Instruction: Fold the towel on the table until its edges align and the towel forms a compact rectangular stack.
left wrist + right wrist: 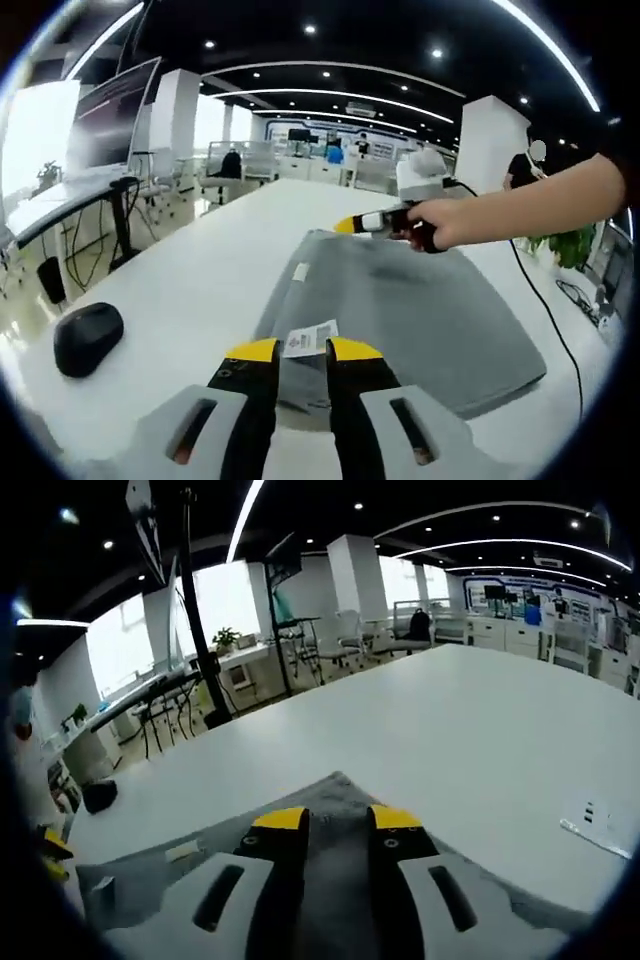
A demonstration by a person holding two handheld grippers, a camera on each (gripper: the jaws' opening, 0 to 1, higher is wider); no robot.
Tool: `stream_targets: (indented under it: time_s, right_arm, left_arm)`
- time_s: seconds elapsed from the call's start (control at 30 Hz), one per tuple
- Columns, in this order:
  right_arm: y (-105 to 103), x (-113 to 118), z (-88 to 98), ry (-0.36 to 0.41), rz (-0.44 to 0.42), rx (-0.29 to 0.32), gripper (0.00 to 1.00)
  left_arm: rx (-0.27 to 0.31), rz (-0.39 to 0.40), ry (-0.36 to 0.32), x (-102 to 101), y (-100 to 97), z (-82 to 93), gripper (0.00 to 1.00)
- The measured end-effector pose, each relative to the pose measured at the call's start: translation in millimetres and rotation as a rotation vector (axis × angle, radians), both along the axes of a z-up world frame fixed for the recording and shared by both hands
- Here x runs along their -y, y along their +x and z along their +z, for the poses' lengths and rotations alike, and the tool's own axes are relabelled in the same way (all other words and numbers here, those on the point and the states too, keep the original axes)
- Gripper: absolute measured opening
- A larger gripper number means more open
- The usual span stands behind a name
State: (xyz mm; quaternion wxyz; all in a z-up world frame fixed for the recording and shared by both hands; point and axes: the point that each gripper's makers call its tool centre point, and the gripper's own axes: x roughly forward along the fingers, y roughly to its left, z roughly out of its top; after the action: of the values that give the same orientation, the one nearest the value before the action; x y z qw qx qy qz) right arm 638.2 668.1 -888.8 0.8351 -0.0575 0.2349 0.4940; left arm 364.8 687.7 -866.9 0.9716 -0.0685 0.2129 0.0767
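Note:
A grey towel (410,300) lies flat on the white table (200,260). In the left gripper view my left gripper (303,352) sits at the towel's near edge, its yellow-tipped jaws close together with the cloth and a white label (310,339) pinched between them. A hand holds my right gripper (372,222) at the towel's far corner. In the right gripper view the right gripper (338,822) has its jaws narrow on the towel (335,792) at a pointed corner. The left gripper's yellow tips (52,855) peek in at the far left.
A black mouse (88,338) lies on the table left of the towel, also seen as the mouse (98,795). A black cable (548,305) trails off to the right. A small white tag (592,826) lies on the table. Desks, chairs and a standing person (525,165) are beyond.

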Motion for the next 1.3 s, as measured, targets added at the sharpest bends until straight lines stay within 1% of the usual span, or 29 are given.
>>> stream_targets:
  time_s: [0.07, 0.1, 0.13, 0.17, 0.23, 0.33, 0.37, 0.4, 0.43, 0.47, 0.5, 0.53, 0.6, 0.63, 0.7, 0.77, 0.8, 0.83, 0.87, 0.9, 0.93, 0.97, 1.0, 1.03, 1.1, 1.17, 1.23, 1.3]
  right_arm:
    - [3.1, 12.4, 0.0, -0.003, -0.012, -0.004, 0.23]
    - [5.2, 17.6, -0.5, -0.008, -0.023, -0.009, 0.23]
    - [8.2, 21.9, -0.4, -0.012, -0.033, -0.013, 0.24]
    - [13.2, 25.9, 1.7, -0.010, -0.036, -0.010, 0.24]
    - [14.9, 34.7, 6.7, -0.011, -0.039, -0.002, 0.24]
    - [12.2, 49.5, 13.7, -0.014, -0.047, 0.005, 0.24]
    - [13.1, 55.0, 16.8, -0.015, -0.051, 0.006, 0.24]
    - [14.7, 57.3, 17.2, -0.016, -0.052, 0.006, 0.24]
    - [15.2, 60.3, 17.8, -0.018, -0.054, 0.007, 0.24]
    - [16.5, 63.5, 17.8, -0.022, -0.055, 0.010, 0.25]
    - [20.1, 67.5, 15.5, -0.033, -0.055, 0.016, 0.25]
    - [19.3, 71.4, 15.9, -0.041, -0.055, 0.020, 0.27]
    - [18.5, 80.5, 16.1, -0.052, -0.059, 0.023, 0.28]
    - [18.3, 83.6, 15.6, -0.057, -0.057, 0.023, 0.28]
    - [17.6, 90.6, 14.4, -0.073, -0.045, 0.026, 0.28]
    - [15.7, 100.7, 15.4, -0.088, -0.035, 0.035, 0.29]
    - [15.5, 103.8, 15.5, -0.091, -0.034, 0.036, 0.29]
    - [16.3, 108.9, 16.1, -0.092, -0.037, 0.036, 0.29]
    - [16.9, 115.2, 18.5, -0.092, -0.043, 0.032, 0.29]
    - [17.5, 119.3, 19.5, -0.092, -0.047, 0.030, 0.30]
    - [23.2, 123.5, 20.0, -0.093, -0.052, 0.029, 0.30]
    - [24.0, 125.5, 20.3, -0.094, -0.054, 0.028, 0.30]
    - [23.6, 132.2, 22.2, -0.096, -0.057, 0.032, 0.31]
    - [23.1, 136.9, 23.4, -0.099, -0.055, 0.036, 0.31]
    - [25.7, 151.0, 25.2, -0.111, -0.060, 0.044, 0.31]
    - [25.3, 166.5, 28.3, -0.121, -0.073, 0.043, 0.31]
    - [33.1, 177.0, 26.5, -0.124, -0.091, 0.035, 0.32]
    - [33.0, 186.0, 28.6, -0.125, -0.099, 0.025, 0.33]
  left_arm:
    - [-0.015, -0.019, 0.017, 2.3, 2.0, -0.8, 0.19]
    - [-0.051, -0.029, 0.071, -0.6, -0.2, -3.3, 0.20]
    - [-0.054, -0.027, 0.086, -1.7, -0.2, -3.4, 0.20]
    - [-0.045, -0.031, 0.068, -1.9, 1.0, -3.6, 0.20]
    - [-0.044, -0.045, 0.049, 0.2, 2.7, -5.4, 0.19]
    - [-0.056, -0.064, 0.044, 3.7, 3.5, -9.8, 0.19]
    - [-0.068, -0.065, 0.013, 8.0, 3.2, -12.7, 0.20]
    - [-0.062, -0.059, -0.010, 11.0, 3.8, -13.0, 0.20]
    - [-0.056, -0.053, -0.009, 11.6, 3.2, -14.1, 0.20]
    - [-0.062, -0.048, -0.008, 12.0, 2.3, -16.0, 0.21]
    - [-0.079, -0.027, 0.002, 9.1, -0.3, -19.2, 0.23]
    - [-0.084, -0.009, 0.010, 6.3, -1.8, -20.6, 0.28]
    - [-0.084, -0.008, -0.014, 7.2, -2.8, -24.4, 0.36]
    - [-0.087, -0.010, -0.030, 8.8, -3.4, -26.7, 0.39]
    - [-0.100, -0.017, -0.051, 11.5, -5.4, -32.4, 0.38]
    - [-0.136, 0.001, -0.054, 13.6, -9.9, -39.9, 0.40]
    - [-0.139, -0.009, -0.046, 16.5, -9.7, -40.8, 0.41]
    - [-0.138, -0.022, -0.027, 22.5, -8.9, -37.7, 0.44]
    - [-0.141, -0.018, -0.025, 26.5, -8.3, -34.0, 0.46]
    - [-0.147, -0.015, -0.020, 28.0, -8.4, -32.7, 0.49]
    - [-0.154, -0.008, -0.011, 27.8, -8.7, -31.9, 0.52]
    - [-0.159, 0.004, -0.005, 27.3, -8.8, -32.5, 0.57]
    - [-0.167, 0.019, 0.006, 27.2, -7.8, -34.0, 0.62]
    - [-0.171, 0.015, 0.014, 28.8, -6.9, -34.2, 0.65]
    - [-0.174, -0.002, 0.032, 37.7, -3.3, -32.9, 0.69]
    - [-0.170, -0.022, 0.031, 47.0, 0.6, -30.8, 0.69]
    - [-0.156, -0.059, 0.025, 58.7, 5.6, -26.9, 0.71]
    - [-0.146, -0.091, 0.020, 70.7, 9.4, -22.9, 0.72]
